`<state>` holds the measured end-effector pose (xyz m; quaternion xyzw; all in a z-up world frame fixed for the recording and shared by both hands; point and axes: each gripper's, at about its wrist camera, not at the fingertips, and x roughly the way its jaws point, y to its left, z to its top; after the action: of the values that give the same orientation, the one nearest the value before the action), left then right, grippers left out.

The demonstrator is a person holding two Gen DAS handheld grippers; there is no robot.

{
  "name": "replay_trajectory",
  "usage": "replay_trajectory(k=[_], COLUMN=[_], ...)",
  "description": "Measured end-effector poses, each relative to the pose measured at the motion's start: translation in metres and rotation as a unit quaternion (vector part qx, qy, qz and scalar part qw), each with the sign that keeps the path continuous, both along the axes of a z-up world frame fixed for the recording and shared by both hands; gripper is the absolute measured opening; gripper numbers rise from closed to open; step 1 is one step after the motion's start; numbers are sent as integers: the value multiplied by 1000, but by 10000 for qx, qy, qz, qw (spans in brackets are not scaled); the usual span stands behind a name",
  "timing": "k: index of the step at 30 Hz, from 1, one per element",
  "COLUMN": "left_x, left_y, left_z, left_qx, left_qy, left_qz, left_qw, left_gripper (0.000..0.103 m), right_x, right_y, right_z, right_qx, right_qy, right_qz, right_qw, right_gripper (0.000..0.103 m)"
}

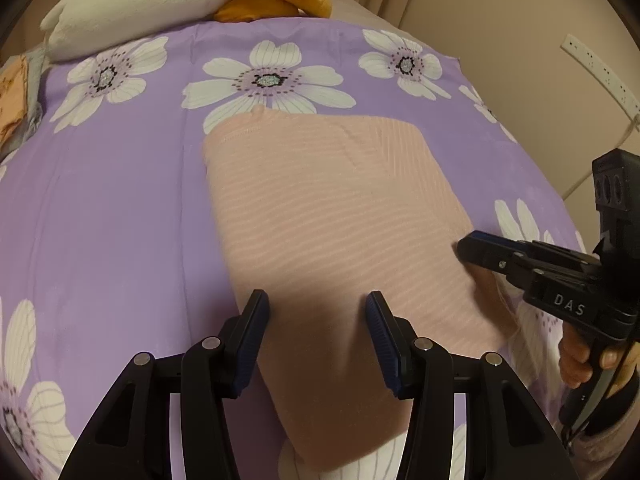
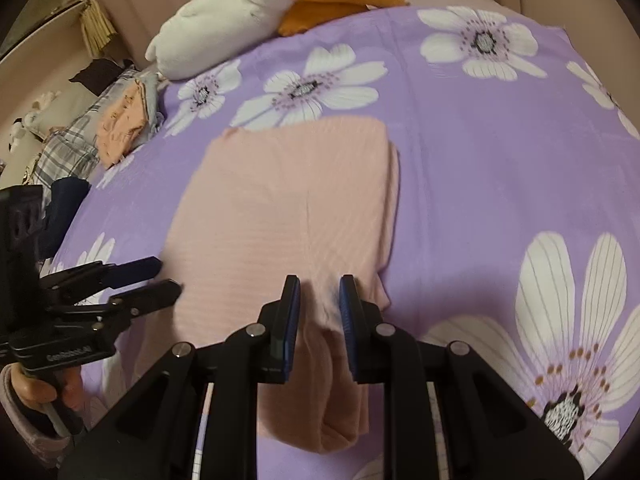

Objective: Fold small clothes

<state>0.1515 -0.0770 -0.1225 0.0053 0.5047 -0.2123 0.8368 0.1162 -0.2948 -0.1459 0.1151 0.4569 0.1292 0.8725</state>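
Observation:
A pink ribbed garment (image 1: pixel 328 216) (image 2: pixel 288 208) lies folded on a purple sheet with white flowers (image 1: pixel 120 200) (image 2: pixel 480 160). My left gripper (image 1: pixel 318 320) hovers open over the garment's near end, with the cloth lying under its fingers, not pinched. In the right wrist view the left gripper (image 2: pixel 166 278) sits at the garment's left edge. My right gripper (image 2: pixel 320 300) is shut on a raised, bunched fold at the garment's near right corner. In the left wrist view the right gripper (image 1: pixel 466 248) reaches in at the garment's right edge.
A white plush toy with orange parts (image 1: pixel 140 0) (image 2: pixel 240 20) lies at the sheet's far edge. A pile of folded clothes (image 2: pixel 120 128) (image 1: pixel 12 100) sits off the left side. A white power strip (image 1: pixel 600 76) lies beyond the right edge. Hands (image 1: pixel 580 360) (image 2: pixel 40 392) hold the gripper handles.

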Motion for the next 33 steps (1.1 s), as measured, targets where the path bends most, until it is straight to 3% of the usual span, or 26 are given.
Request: replay_trajectory(k=[6, 17, 33], left_x=[-14, -28, -46], left_y=[2, 5, 12], left_z=[-3, -10, -20], left_qx=[26, 199, 94], left_qy=[101, 191, 465], left_qz=[-39, -42, 42], left_qw=[9999, 9996, 9989], left_gripper=[51, 51, 51], right_x=[-19, -37, -56], right_y=[-1, -5, -7], right_z=[7, -6, -16], right_qx=[55, 97, 208], right_qy=[-92, 155, 271], right_qz=[-24, -39, -93], right_qw=[9999, 9998, 9994], right_gripper=[22, 22, 20])
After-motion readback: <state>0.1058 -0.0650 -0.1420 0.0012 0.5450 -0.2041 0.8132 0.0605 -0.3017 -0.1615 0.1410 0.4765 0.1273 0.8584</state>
